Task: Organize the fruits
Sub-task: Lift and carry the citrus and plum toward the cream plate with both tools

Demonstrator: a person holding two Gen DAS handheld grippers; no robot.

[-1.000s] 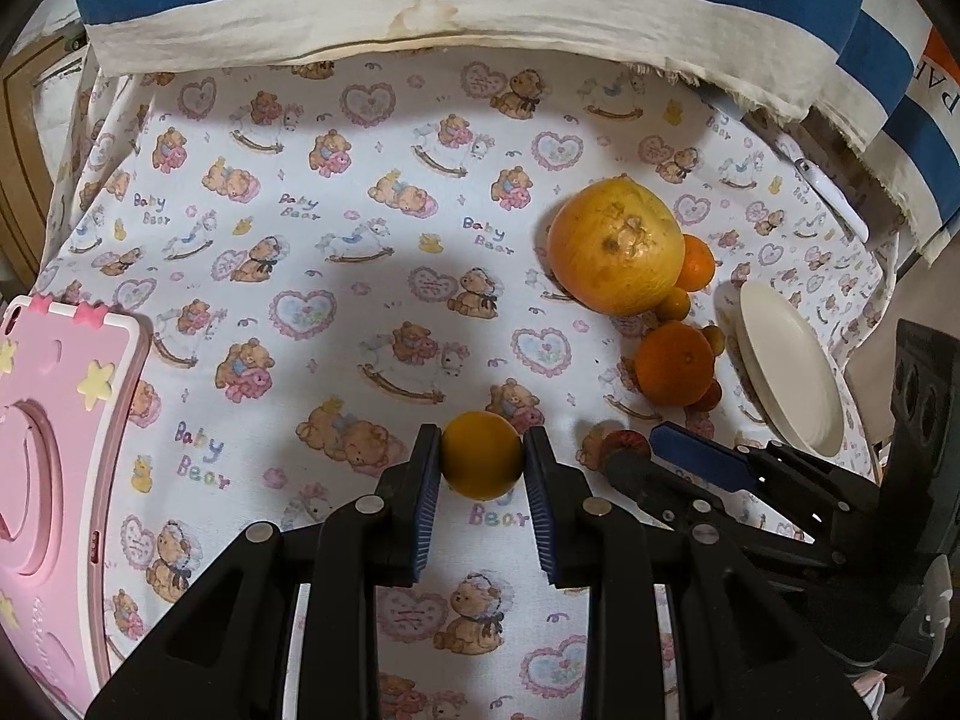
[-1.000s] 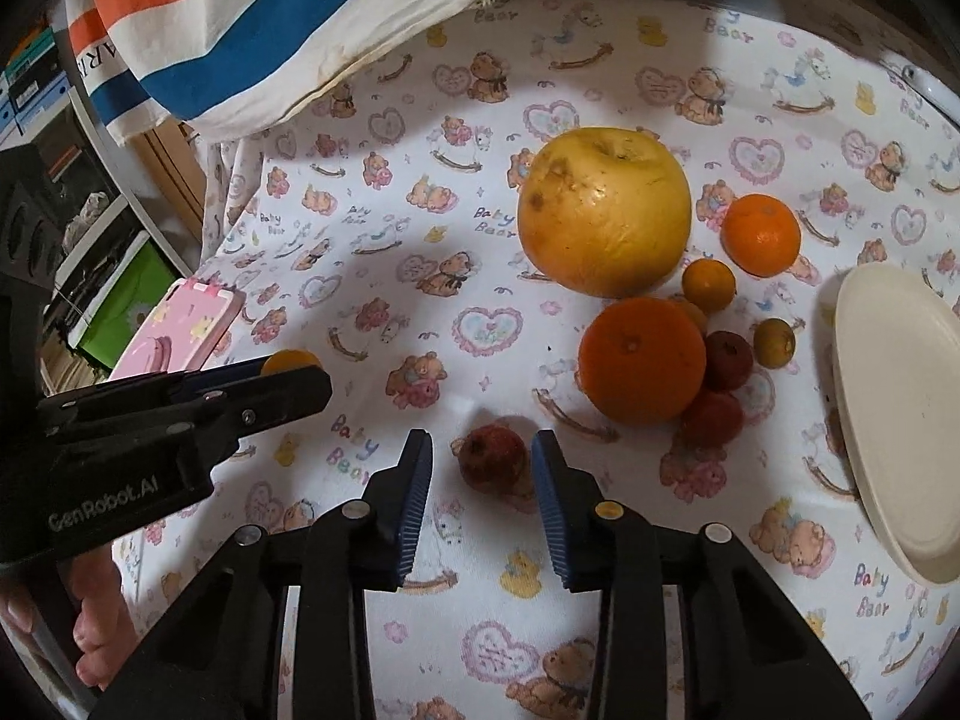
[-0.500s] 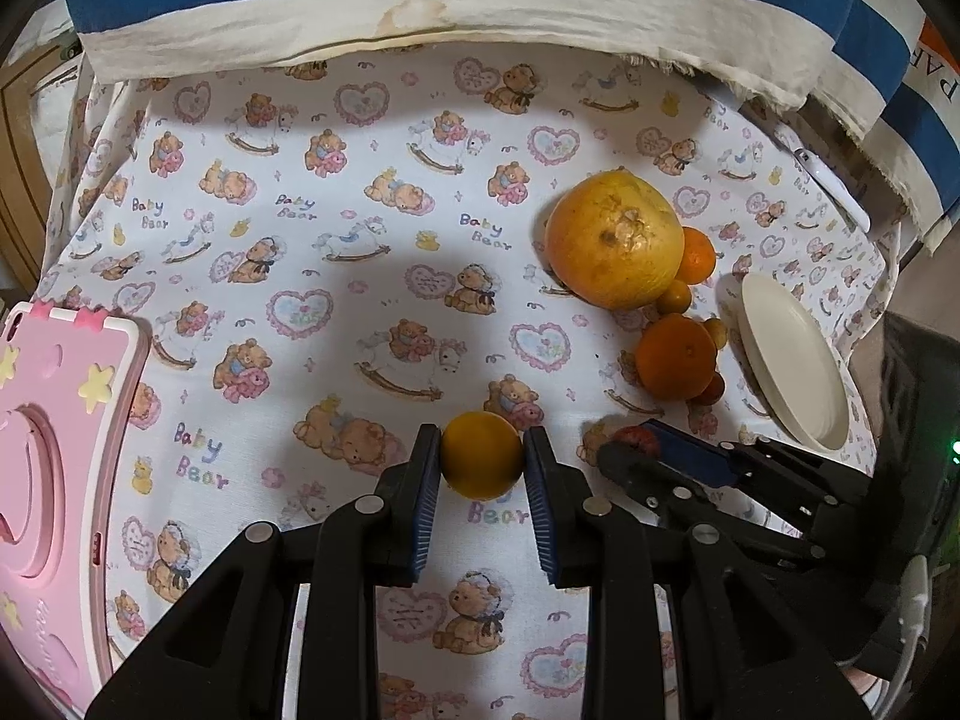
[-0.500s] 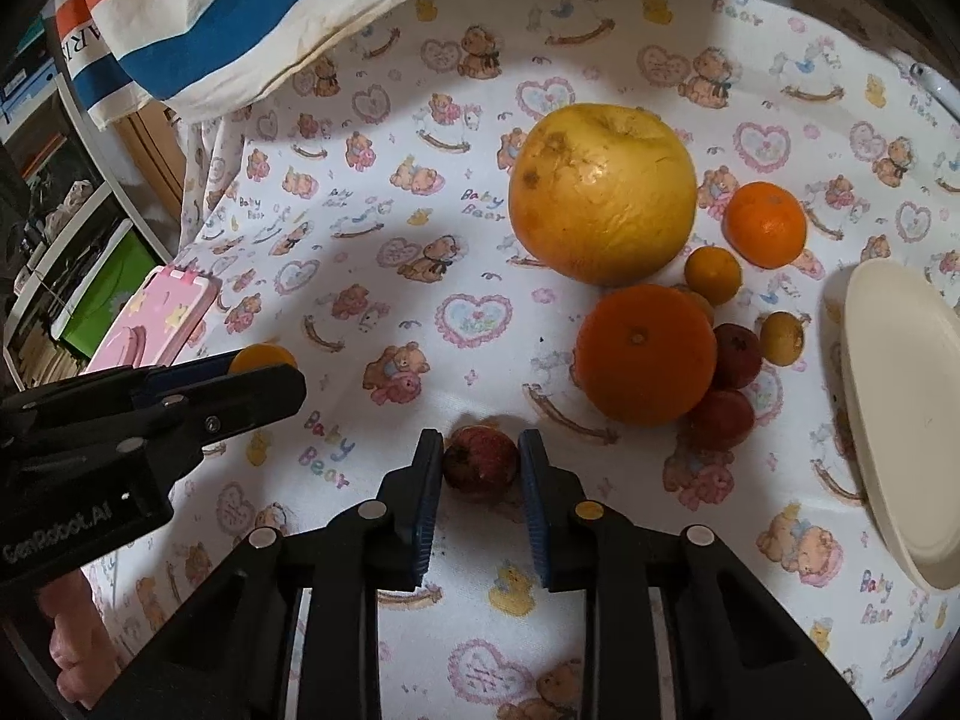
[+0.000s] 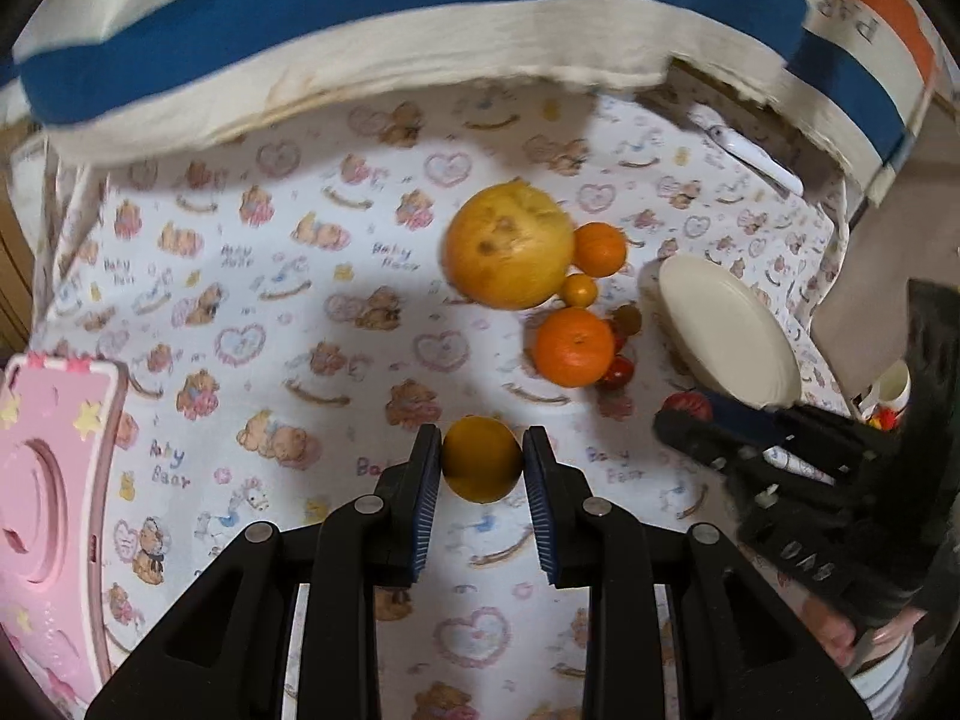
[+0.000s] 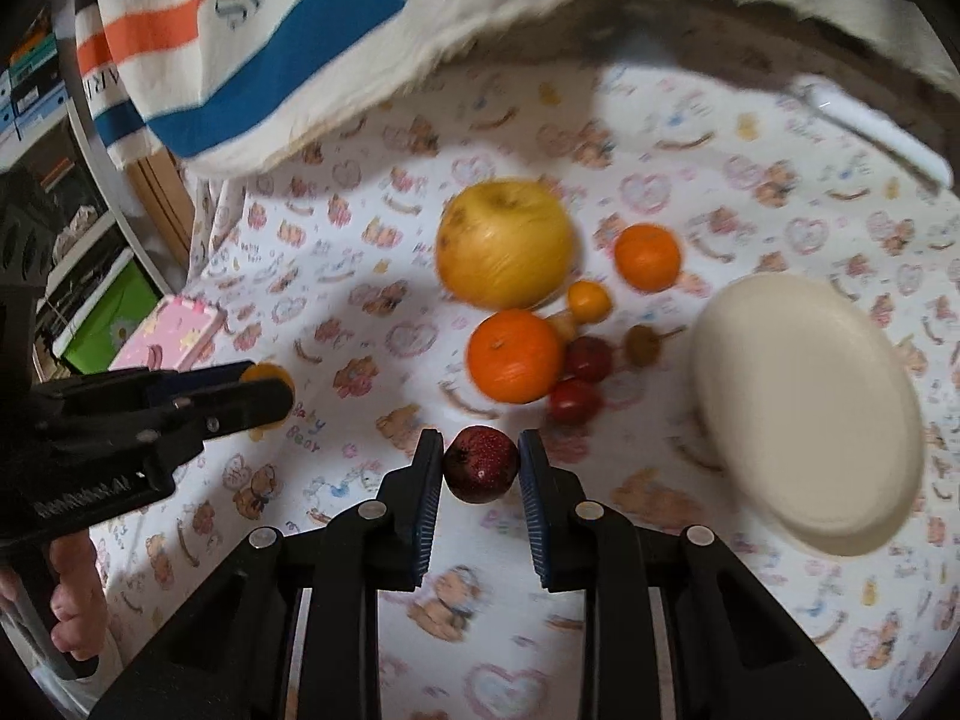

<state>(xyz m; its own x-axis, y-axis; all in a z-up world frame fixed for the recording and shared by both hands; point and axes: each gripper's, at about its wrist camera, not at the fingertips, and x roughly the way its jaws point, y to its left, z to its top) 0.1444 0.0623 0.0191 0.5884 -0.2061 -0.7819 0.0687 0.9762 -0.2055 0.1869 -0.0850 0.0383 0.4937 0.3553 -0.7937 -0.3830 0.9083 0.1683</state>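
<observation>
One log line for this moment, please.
left claw: shut on yellow fruit | right claw: shut on dark red fruit | plate: empty

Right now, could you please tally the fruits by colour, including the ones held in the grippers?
Yellow fruits: 2
Orange fruits: 3
Dark red fruits: 3
Brownish fruits: 2, one partly hidden
Total: 10
</observation>
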